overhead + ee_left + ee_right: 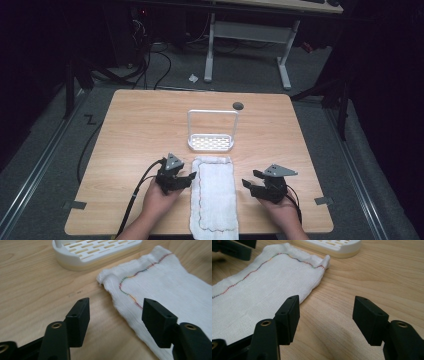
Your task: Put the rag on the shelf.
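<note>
A long white cloth with a multicoloured stitched hem lies folded lengthwise at the table's front middle; its far end nearly touches a white slotted rack. My left gripper stands open just left of the cloth, its right jaw over the cloth's left edge. My right gripper is open to the right of the cloth, jaws over bare wood, the left jaw close to the cloth's right edge. Neither holds anything. The rack's base shows in the left gripper view and the right gripper view.
The rack has a tall wire-like frame rising from its base. A round grey grommet sits near the wooden table's far edge. Black cables trail off the table's left side. Another desk's white legs stand on the floor beyond.
</note>
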### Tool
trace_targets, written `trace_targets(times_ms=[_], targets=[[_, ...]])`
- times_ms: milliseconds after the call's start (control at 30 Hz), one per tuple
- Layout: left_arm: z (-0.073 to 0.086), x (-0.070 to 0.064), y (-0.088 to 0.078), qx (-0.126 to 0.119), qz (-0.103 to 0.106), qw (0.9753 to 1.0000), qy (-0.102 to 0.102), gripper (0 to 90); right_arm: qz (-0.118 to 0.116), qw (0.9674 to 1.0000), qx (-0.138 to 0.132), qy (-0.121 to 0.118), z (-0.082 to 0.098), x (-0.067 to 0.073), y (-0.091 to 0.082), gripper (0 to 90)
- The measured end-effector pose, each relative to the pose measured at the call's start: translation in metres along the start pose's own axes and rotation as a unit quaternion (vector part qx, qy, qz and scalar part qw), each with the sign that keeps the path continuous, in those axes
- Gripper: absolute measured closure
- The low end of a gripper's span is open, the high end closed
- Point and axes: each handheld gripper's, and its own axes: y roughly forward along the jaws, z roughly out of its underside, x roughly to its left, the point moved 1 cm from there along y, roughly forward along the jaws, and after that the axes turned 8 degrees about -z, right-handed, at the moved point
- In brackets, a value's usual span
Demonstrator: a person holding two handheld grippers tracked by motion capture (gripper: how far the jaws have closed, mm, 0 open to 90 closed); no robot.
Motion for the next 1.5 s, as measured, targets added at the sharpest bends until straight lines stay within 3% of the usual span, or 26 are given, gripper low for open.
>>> trace_targets(times_ms=[33, 67, 167, 333, 400, 567, 600, 700, 767, 900, 967, 1033, 1067, 1100, 1233, 1267, 1500], targets=[[-0.007, -0.001, 0.011, 0.005, -0.012, 0.9998, 0.018, 43.7, -0.003, 1.0000, 0.001, -0.006, 0.000, 0.001, 0.001, 38.8], [-0.011, -0.001, 0.016, 0.007, -0.016, 0.9996, 0.021, 44.4, -0.005, 1.0000, 0.004, -0.007, 0.000, 0.002, 0.002, 37.4], [-0.020, -0.002, 0.029, 0.018, -0.010, 0.9998, 0.006, 44.4, -0.011, 0.9999, 0.008, -0.010, 0.000, 0.004, 0.004, 35.4], [-0.030, 0.000, 0.044, 0.033, -0.018, 0.9992, 0.013, 44.5, -0.009, 0.9996, 0.014, -0.022, -0.002, 0.009, 0.006, 33.2], [-0.033, 0.001, 0.046, 0.034, -0.001, 0.9994, 0.011, 55.4, -0.004, 0.9996, 0.015, -0.025, -0.002, 0.010, 0.006, 32.0], [-0.032, -0.001, 0.048, 0.034, 0.005, 0.9993, 0.013, 62.8, 0.000, 0.9995, 0.007, -0.032, -0.004, 0.011, 0.006, 33.2], [-0.032, -0.001, 0.048, 0.030, 0.015, 0.9994, 0.001, 65.2, -0.001, 0.9996, 0.008, -0.028, -0.005, 0.011, 0.006, 32.6], [-0.029, -0.002, 0.048, 0.021, 0.023, 0.9995, 0.005, 73.0, -0.008, 0.9996, 0.011, -0.026, -0.009, 0.012, 0.012, 31.8], [-0.027, -0.003, 0.047, 0.018, 0.028, 0.9994, 0.006, 76.1, -0.021, 0.9995, 0.007, -0.021, -0.015, 0.015, 0.018, 34.1], [-0.025, -0.003, 0.045, 0.015, 0.026, 0.9996, 0.002, 79.6, -0.021, 0.9995, 0.011, -0.018, -0.030, 0.020, 0.036, 41.5], [-0.025, -0.003, 0.045, 0.015, 0.027, 0.9995, -0.002, 79.8, -0.003, 0.9994, 0.023, -0.026, -0.037, 0.020, 0.047, 46.8], [-0.024, -0.002, 0.046, 0.015, 0.030, 0.9994, -0.009, 79.9, 0.016, 0.9993, 0.030, -0.018, -0.043, 0.015, 0.059, 50.9], [-0.024, -0.002, 0.046, 0.015, 0.030, 0.9994, -0.009, 79.9, 0.016, 0.9993, 0.030, -0.018, -0.043, 0.015, 0.059, 50.9], [-0.024, -0.001, 0.046, 0.015, 0.033, 0.9993, -0.012, 80.0, 0.015, 0.9992, 0.036, 0.009, -0.049, 0.006, 0.068, 51.5], [-0.024, -0.001, 0.046, 0.016, 0.034, 0.9992, -0.014, 80.0, 0.017, 0.9983, 0.045, 0.033, -0.054, -0.007, 0.078, 53.3], [-0.025, -0.001, 0.046, 0.017, 0.034, 0.9992, -0.014, 79.9, -0.002, 0.9972, 0.056, 0.049, -0.055, -0.011, 0.083, 58.3], [-0.024, 0.004, 0.046, 0.018, 0.048, 0.9981, -0.034, 79.6, -0.001, 0.9975, 0.066, 0.024, -0.054, -0.006, 0.087, 74.7]])
